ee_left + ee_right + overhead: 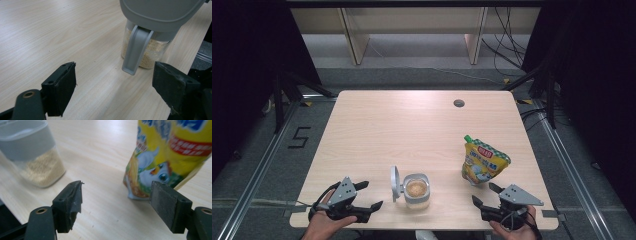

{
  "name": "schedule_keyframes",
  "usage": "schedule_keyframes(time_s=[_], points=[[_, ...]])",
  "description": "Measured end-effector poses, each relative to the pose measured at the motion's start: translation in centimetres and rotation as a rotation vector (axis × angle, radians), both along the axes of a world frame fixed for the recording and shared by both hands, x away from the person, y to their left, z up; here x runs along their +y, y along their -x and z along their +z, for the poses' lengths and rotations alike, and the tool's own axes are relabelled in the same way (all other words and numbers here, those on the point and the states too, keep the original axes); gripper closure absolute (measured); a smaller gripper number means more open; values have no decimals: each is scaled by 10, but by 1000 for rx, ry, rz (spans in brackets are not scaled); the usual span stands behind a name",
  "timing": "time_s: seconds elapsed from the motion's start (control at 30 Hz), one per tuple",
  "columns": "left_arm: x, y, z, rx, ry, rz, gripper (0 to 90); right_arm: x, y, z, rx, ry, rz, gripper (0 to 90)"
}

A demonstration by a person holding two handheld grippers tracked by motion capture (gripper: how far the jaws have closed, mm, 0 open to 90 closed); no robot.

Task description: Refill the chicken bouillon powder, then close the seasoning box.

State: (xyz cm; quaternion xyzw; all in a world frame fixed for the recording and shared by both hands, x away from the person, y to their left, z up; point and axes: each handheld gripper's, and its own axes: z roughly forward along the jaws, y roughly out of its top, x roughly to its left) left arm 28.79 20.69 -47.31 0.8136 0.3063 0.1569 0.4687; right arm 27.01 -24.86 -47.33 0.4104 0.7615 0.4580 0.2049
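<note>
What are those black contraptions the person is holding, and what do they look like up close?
Each hand carries a black two-jaw gripper: the left gripper and right gripper. Each has a grey three-cornered plate on top and a trailing black cable. Up close, the jaws are blocky, with flat dark pads and round rivets.

A lab-like recording space: pale wooden tabletop (412,125) ringed by black curtains (247,60), loose floor cables (507,45), metal floor rails (252,185).

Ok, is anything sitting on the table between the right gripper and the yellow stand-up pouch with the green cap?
Nothing visible. The right gripper, jaws open, faces the yellow stand-up pouch across bare light wooden table. The clear jar of tan granules with its grey lid flipped up stands well off to the side, nearer the left gripper.
</note>
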Motion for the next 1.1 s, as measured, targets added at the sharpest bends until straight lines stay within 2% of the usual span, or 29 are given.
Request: schedule_keyframes(time_s=[0.03, 0.07, 0.1, 0.2, 0.23, 0.27, 0.3, 0.33, 0.43, 0.47, 0.53, 0.6, 0.67, 0.73, 0.77, 0.8, 0.83, 0.87, 0.9, 1.0, 1.1], points=[[0, 1, 1, -8, -2, -2, 187, 1, -1, -2, -13, 23, 3, 260], [-2, 3, 1, 11, 20, 15, 187, 3, 0, -2, 5, 17, 22, 261], [-2, 3, 2, -2, 5, 9, 187, 4, 1, -3, 21, 6, 28, 261], [-3, 4, 3, 6, 7, 9, 187, 8, 3, -4, 31, 42, 58, 260], [-4, 5, 4, 4, 15, 10, 188, 9, 3, -4, 13, 54, 64, 261], [-4, 5, 5, 0, 11, 9, 188, 10, 3, -5, 14, 63, 82, 261], [-4, 5, 6, -10, 9, -1, 187, 11, 5, -5, 45, 65, 92, 261], [-6, 6, 6, 0, 22, 8, 188, 12, 5, -5, 22, 76, 89, 261], [-7, 7, 9, -3, 34, 2, 186, 13, 6, -7, 48, 83, 110, 261], [-7, 7, 9, 7, 39, 4, 186, 13, 5, -7, 29, 85, 103, 261], [-8, 6, 12, -7, 32, -14, 190, 14, 6, -7, 48, 87, 100, 261], [-10, 6, 14, 4, 46, -7, 211, 13, 4, -9, 34, 89, 114, 260], [-11, 4, 16, -5, 44, -15, 234, 13, 4, -9, 42, 86, 108, 260], [-12, 6, 18, 11, 53, -2, 299, 13, 2, -10, 39, 88, 110, 260], [-11, 5, 19, -19, 47, -26, 341, 14, 3, -11, 52, 82, 111, 260], [-12, 6, 20, -17, 50, -17, 395, 14, 4, -11, 65, 79, 107, 260], [-13, 7, 20, -12, 53, -25, 432, 14, 3, -11, 56, 94, 118, 260], [-12, 6, 22, -31, 42, -47, 478, 15, 4, -11, 56, 94, 117, 260], [-13, 7, 22, -20, 58, -39, 542, 15, 5, -11, 62, 95, 124, 260], [-14, 8, 26, -61, 57, -37, 700, 15, 4, -10, 49, 97, 111, 266], [-15, 9, 29, -67, 62, -31, 815, 14, 4, -11, 43, 106, 108, 275]])
